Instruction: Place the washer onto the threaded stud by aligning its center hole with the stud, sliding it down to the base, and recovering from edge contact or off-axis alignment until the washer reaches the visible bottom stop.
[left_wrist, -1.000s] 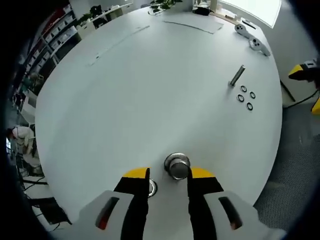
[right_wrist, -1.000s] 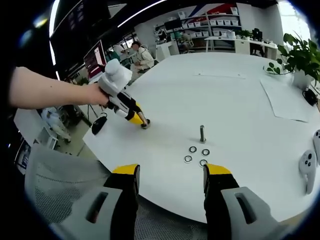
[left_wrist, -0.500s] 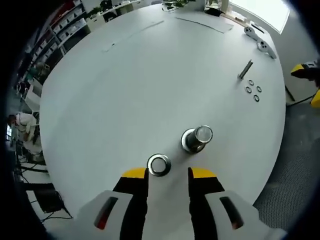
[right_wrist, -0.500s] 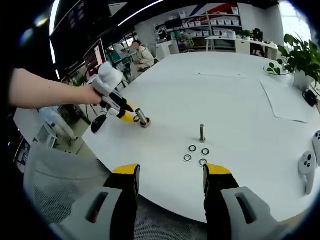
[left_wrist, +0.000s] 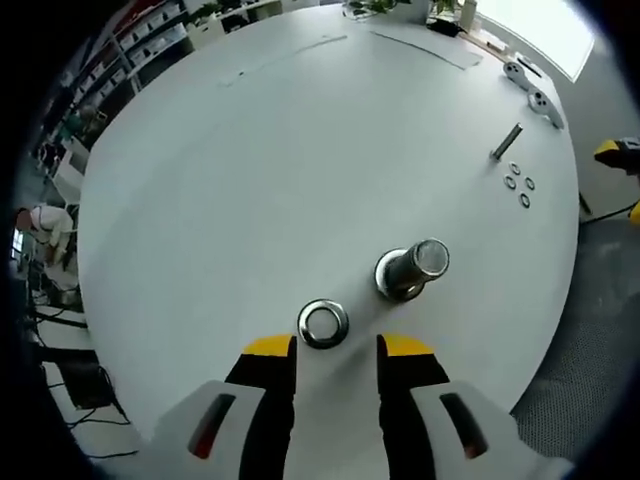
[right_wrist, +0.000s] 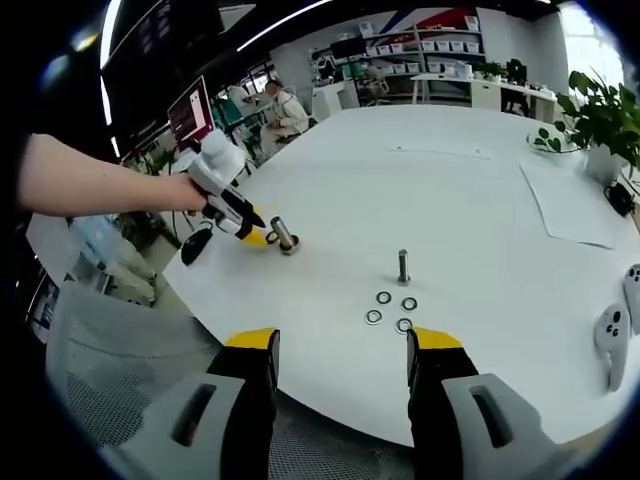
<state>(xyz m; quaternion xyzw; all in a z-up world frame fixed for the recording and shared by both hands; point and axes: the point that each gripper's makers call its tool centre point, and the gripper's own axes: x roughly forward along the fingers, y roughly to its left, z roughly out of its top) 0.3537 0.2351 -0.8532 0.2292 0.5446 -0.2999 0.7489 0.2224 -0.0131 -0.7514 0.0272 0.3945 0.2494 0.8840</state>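
Left gripper view: a large washer (left_wrist: 323, 324) lies flat on the white table (left_wrist: 300, 150), just ahead of the left gripper (left_wrist: 331, 350), whose jaws stand apart and empty.
A thick steel stud (left_wrist: 410, 270) stands beside the washer, apart from it. Farther off, a thin bolt (right_wrist: 403, 266) stands upright with four small washers (right_wrist: 390, 310) near its foot. The right gripper (right_wrist: 341, 347) hangs at the table's edge, jaws spread, grasping nothing.

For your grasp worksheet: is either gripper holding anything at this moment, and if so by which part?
Nothing is held. The left gripper is open just behind the large washer lying flat on the table; the right gripper is open and empty.
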